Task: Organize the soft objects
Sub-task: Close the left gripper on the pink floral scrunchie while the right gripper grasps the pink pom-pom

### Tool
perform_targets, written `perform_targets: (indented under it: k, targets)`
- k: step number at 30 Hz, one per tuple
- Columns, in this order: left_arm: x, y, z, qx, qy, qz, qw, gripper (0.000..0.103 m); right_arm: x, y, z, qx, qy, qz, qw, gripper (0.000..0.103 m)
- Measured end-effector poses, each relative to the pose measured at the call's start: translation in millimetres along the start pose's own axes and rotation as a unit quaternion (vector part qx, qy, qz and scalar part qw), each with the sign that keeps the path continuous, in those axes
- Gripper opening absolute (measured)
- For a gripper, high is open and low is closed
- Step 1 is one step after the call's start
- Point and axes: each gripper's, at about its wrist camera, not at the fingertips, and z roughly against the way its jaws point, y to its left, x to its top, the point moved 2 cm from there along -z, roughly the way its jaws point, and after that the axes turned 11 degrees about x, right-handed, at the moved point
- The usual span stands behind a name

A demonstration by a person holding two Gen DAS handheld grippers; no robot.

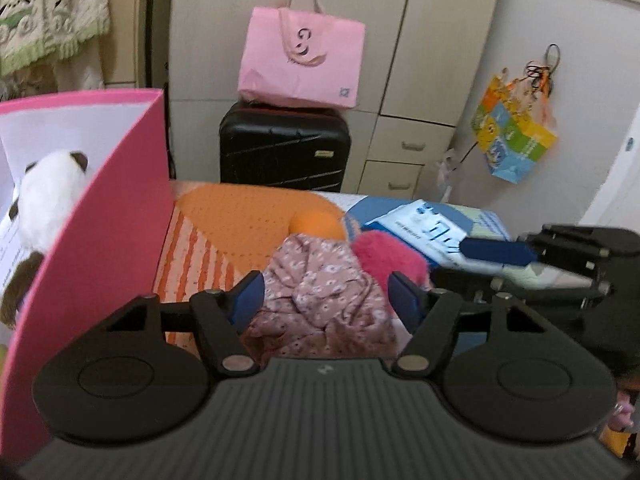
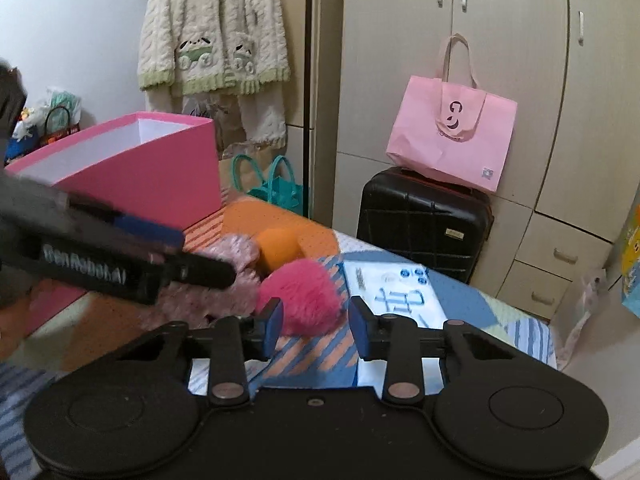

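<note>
Floral pink cloth (image 1: 320, 300), crumpled on the bed just beside the pink box (image 1: 104, 216): light, limp, grippable at any bunched fold. Left tongs (image 1: 326, 294) straddle it, pads not visibly pressing. Right tongs (image 2: 316, 322) gape before the neighbouring fuchsia pompom (image 2: 308, 296), holding nothing.

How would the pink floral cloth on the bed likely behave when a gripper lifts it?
The floral cloth lies crumpled in soft folds, so it will probably hang floppy and sag. It looks thin, so likely light. A pinch on one fold may lift only part, leaving the rest trailing toward the pompom beside it.
</note>
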Motion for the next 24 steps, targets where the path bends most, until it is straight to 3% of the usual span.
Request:
perform_targets:
  k: [7,15,21,22,23,24]
  targets:
    - [-12.4,3.5,-20.9,0.0,0.033,0.014,0.9994,0.069,11.3,-29.2,-18.8,0.061,0.001,-0.087,0.994,0.042]
    - [-17.5,2.9,-23.1,0.003,0.027,0.014,0.9995,0.069,8.8,-32.7,-47.1,0.097,0.028,-0.12,0.988,0.052]
    - [-24.9,-0.9,-15.2,-0.01,0.008,0.014,0.9998,0.042,3.0,-34.0,-57.5,0.115,0.034,-0.132,0.984,0.057]
    - [-25.1,-1.7,-14.1,-0.013,0.005,0.011,0.9998,0.035,2.8,-33.5,-57.9,0.115,0.033,-0.13,0.984,0.055]
    - [-25.3,-2.4,-12.8,-0.019,0.003,0.011,0.9997,0.028,2.8,-32.3,-57.8,0.114,0.032,-0.126,0.985,0.046]
    - [-25.4,-2.6,-11.5,-0.026,0.003,0.012,0.9996,0.026,3.2,-32.1,-56.6,0.116,0.031,-0.121,0.985,0.042]
